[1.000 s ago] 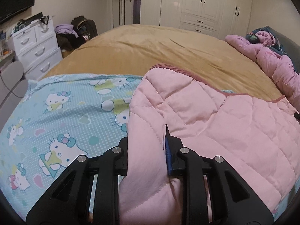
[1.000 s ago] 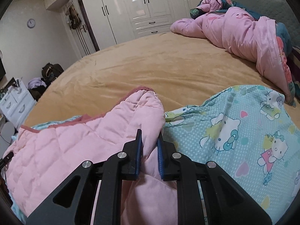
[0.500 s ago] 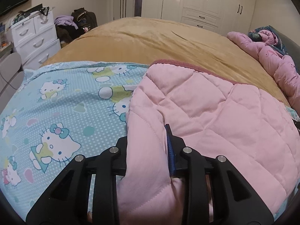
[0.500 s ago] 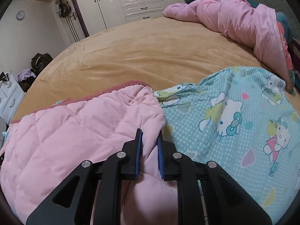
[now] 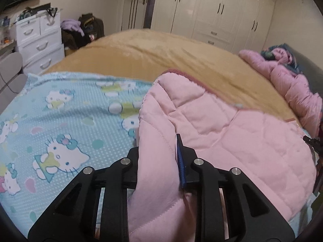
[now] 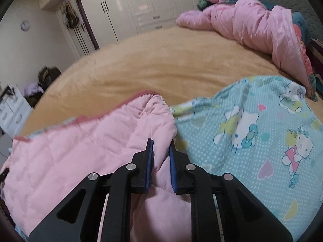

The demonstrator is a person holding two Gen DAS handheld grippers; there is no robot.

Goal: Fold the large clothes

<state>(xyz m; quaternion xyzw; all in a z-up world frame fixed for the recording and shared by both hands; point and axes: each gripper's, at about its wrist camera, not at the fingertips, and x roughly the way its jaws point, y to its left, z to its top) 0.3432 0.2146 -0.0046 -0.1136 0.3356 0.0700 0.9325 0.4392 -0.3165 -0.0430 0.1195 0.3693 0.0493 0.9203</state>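
A: Pink quilted padding, the underside of the large blue cartoon-cat quilt (image 5: 60, 125), is pinched in both claws: the left claw (image 5: 159, 157) and the right claw (image 6: 160, 161) are each clamped on a thick fold.

B: What's changed?

A: Over the last second the folded-over flap (image 5: 232, 133) was carried forward, sank lower, and now has lifted slightly; I'd judge the fold half laid.

B: And around it?

A: The quilt lies on the tan bedspread (image 6: 161, 64); a crumpled pink duvet (image 6: 252, 26) sits well apart, white wardrobes (image 5: 218, 10) behind.
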